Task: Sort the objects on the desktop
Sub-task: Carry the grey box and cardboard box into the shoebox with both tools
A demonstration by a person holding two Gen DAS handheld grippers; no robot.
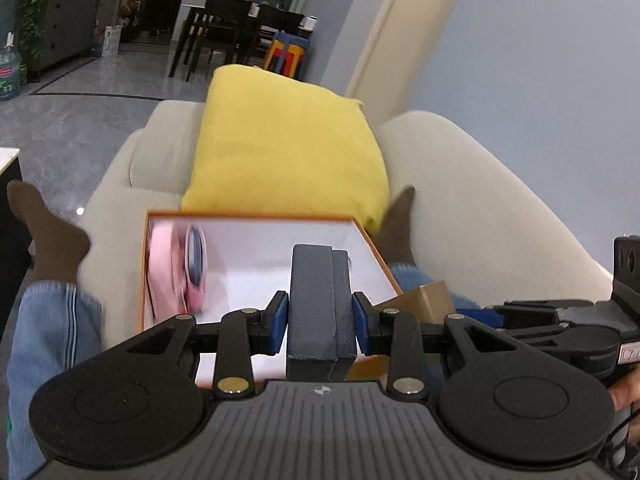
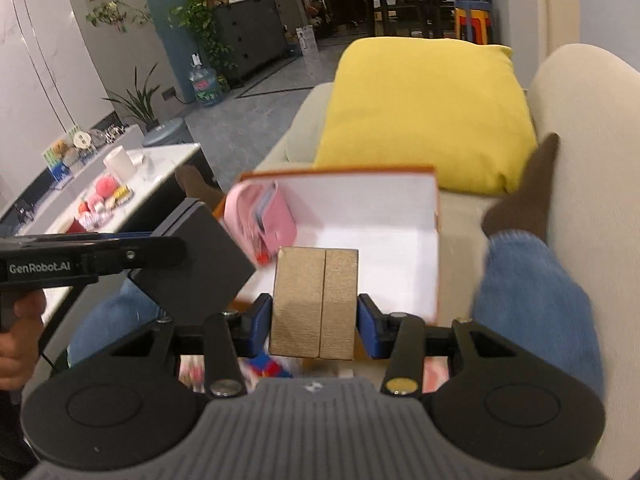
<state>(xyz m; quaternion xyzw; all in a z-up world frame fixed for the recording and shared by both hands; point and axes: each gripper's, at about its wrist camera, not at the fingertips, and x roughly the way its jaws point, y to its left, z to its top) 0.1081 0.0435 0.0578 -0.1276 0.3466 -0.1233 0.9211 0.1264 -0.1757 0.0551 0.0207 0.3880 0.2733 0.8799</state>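
Placement step. The left tool is clenched on a dark grey box; the right tool grips a tan box. Both are held at frame centre over the orange-rimmed tray; lowering and release are judged next.

Dark grey textured box between blue-padded left tongs, gold ribbed box between right tongs, orange-rimmed white tray ahead, pink pouch, yellow cushion beyond
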